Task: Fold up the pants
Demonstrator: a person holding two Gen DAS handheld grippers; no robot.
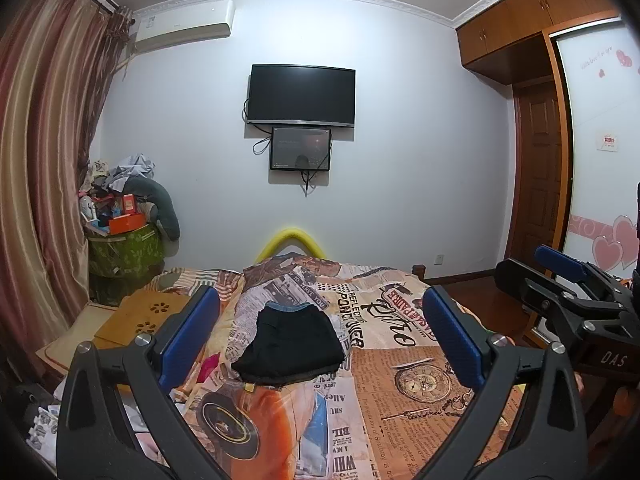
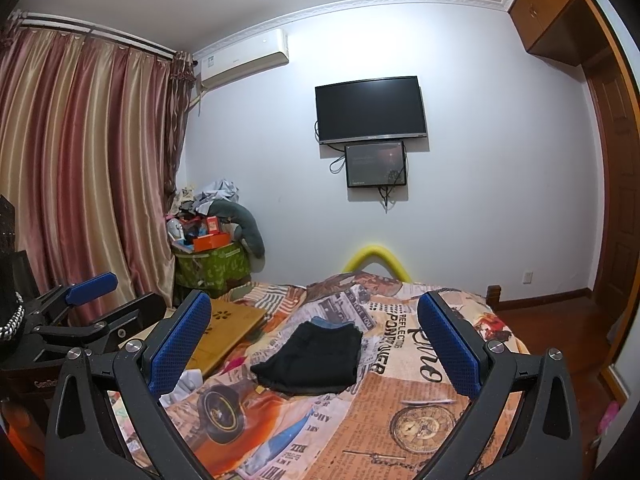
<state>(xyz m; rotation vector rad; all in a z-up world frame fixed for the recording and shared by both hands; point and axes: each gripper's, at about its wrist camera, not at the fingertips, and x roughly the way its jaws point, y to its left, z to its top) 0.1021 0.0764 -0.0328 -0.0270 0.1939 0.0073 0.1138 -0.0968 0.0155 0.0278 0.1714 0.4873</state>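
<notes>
Black pants (image 1: 290,346) lie folded into a compact stack on the newspaper-print bedspread (image 1: 408,396), with a strip of blue lining showing at the far edge. In the right wrist view the same pants (image 2: 316,358) sit mid-bed. My left gripper (image 1: 320,334) hovers above and short of the pants, open, nothing between its blue pads. My right gripper (image 2: 314,344) is also held back from the pants, open and empty. The right gripper (image 1: 568,280) shows at the right edge of the left wrist view; the left gripper (image 2: 86,294) shows at the left edge of the right wrist view.
A wooden lap board (image 2: 228,330) lies at the bed's left side. A green bin piled with clutter (image 1: 124,240) stands in the corner by the curtain (image 1: 40,184). A yellow foam guard (image 1: 290,242) tops the footboard. TV (image 1: 300,96) on the far wall, wardrobe (image 1: 592,152) at right.
</notes>
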